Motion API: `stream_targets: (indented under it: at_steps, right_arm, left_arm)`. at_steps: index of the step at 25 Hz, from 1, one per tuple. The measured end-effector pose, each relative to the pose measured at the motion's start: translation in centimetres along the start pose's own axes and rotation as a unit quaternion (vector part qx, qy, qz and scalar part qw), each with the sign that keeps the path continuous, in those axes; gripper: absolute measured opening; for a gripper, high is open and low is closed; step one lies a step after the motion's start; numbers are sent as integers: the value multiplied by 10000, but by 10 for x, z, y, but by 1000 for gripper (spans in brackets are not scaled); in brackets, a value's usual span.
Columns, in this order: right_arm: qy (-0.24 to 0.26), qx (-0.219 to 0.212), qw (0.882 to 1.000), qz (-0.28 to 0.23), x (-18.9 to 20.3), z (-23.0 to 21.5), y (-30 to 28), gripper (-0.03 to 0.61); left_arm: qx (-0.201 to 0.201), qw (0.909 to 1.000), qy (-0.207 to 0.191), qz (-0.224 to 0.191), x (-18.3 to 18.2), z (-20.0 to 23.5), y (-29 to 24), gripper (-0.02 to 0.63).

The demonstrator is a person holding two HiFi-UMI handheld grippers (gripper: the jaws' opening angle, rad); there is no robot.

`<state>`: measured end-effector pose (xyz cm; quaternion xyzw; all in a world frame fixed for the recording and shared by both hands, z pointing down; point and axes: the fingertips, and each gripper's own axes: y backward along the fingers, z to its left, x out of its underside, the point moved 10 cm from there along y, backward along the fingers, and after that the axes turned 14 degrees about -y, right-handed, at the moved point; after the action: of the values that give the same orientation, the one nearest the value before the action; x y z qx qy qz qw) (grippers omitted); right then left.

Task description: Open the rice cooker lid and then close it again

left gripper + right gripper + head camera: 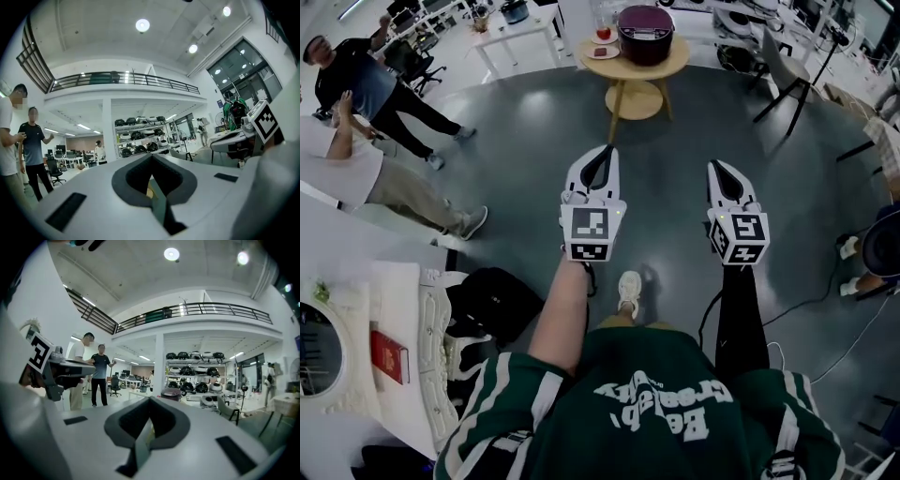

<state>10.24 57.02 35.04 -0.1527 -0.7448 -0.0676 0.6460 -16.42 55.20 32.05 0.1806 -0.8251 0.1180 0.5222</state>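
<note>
The dark maroon rice cooker (645, 33) stands with its lid down on a small round wooden table (675, 60) far ahead across the grey floor. It also shows small in the right gripper view, just above the jaw tips, as the rice cooker (171, 393). Both grippers are held side by side at waist height, well short of the table. My left gripper (605, 152) is shut with nothing in it, tips meeting (152, 157). My right gripper (716, 167) is likewise shut and empty (150, 400).
A red cup (604, 33) and a small plate (601, 52) share the table with the cooker. Two people (370, 89) stand at the left. A white cabinet with a red book (389, 356) is at lower left. Chairs (787, 75) and cables lie to the right.
</note>
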Motion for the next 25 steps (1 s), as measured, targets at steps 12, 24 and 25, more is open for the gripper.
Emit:
stream_targets:
  at_steps: [12, 24, 25]
  right_arm:
    - [8, 312, 9994, -123, -25, -16, -123, 5]
    - [77, 462, 9988, -120, -32, -38, -207, 5]
    - [109, 442, 9989, -99, -32, -39, -213, 5]
  left_arm:
    - [239, 9996, 64, -143, 27, 74, -118, -5]
    - [524, 9984, 122, -145, 52, 102, -209, -5]
    - [533, 9984, 118, -132, 54, 105, -215, -5]
